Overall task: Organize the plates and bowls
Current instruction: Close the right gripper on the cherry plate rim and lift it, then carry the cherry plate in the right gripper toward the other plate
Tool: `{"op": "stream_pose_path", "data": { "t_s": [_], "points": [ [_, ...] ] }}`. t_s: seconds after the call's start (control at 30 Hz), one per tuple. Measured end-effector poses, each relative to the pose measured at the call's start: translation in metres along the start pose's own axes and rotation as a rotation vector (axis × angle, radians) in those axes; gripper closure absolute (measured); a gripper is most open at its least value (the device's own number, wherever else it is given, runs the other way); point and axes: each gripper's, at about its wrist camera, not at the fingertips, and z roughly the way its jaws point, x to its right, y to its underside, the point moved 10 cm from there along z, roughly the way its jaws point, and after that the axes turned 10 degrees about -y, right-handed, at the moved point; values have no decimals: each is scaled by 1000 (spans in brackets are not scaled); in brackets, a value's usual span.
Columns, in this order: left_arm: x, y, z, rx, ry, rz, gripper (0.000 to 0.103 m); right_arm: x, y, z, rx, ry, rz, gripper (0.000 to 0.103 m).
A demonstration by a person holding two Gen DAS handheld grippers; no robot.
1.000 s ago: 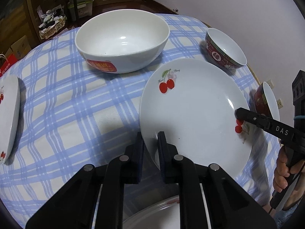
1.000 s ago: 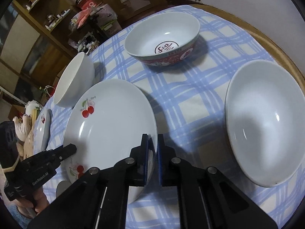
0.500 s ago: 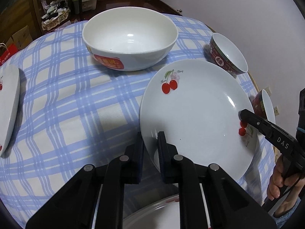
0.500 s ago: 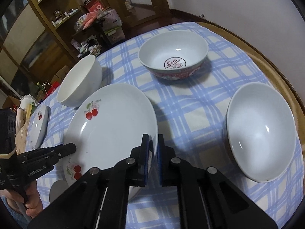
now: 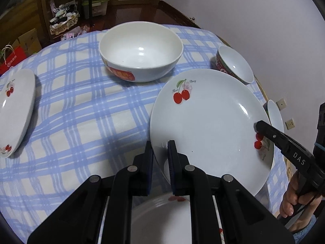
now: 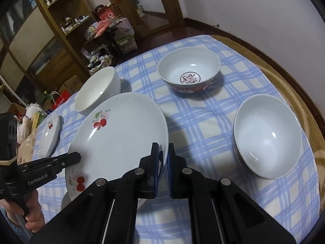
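A white plate with cherry prints (image 5: 207,126) hangs tilted above the blue checked tablecloth (image 5: 81,122), held by two opposite rims. My left gripper (image 5: 160,148) is shut on its near rim in the left wrist view. My right gripper (image 5: 259,127) is shut on the far right rim there. The right wrist view shows the same plate (image 6: 117,138) with the right gripper (image 6: 162,150) clamped on its edge and the left gripper (image 6: 75,156) at its left rim. Under the lifted plate lies another cherry plate (image 5: 162,219), partly hidden by my fingers.
A large white bowl (image 5: 140,55) stands at the back. A red patterned bowl (image 6: 189,71) and a second bowl (image 6: 266,136) stand on the right side. A small cherry plate (image 5: 16,109) lies at the left. Shelves and clutter lie beyond the table.
Both grippers have risen with the cherry plate between them, and the table and bowls now look farther below. Both grips stay the same.
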Motion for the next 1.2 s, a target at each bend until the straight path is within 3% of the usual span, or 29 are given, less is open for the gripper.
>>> {"op": "stream_pose_path", "data": {
  "t_s": [0.33, 0.53, 0.63, 1.2],
  "points": [
    [-14, 20, -39, 20, -7, -29, 89, -24, 17, -23, 2, -34, -22, 94],
    [-30, 43, -65, 28, -61, -39, 89, -49, 33, -33, -6, -65, -53, 94],
    [-39, 54, -76, 29, -44, -77, 89, -59, 39, -39, -5, -79, -60, 94],
    [-64, 115, -91, -17, -121, -160, 89, -86, 94, -50, -49, -98, -82, 94]
  ]
}}
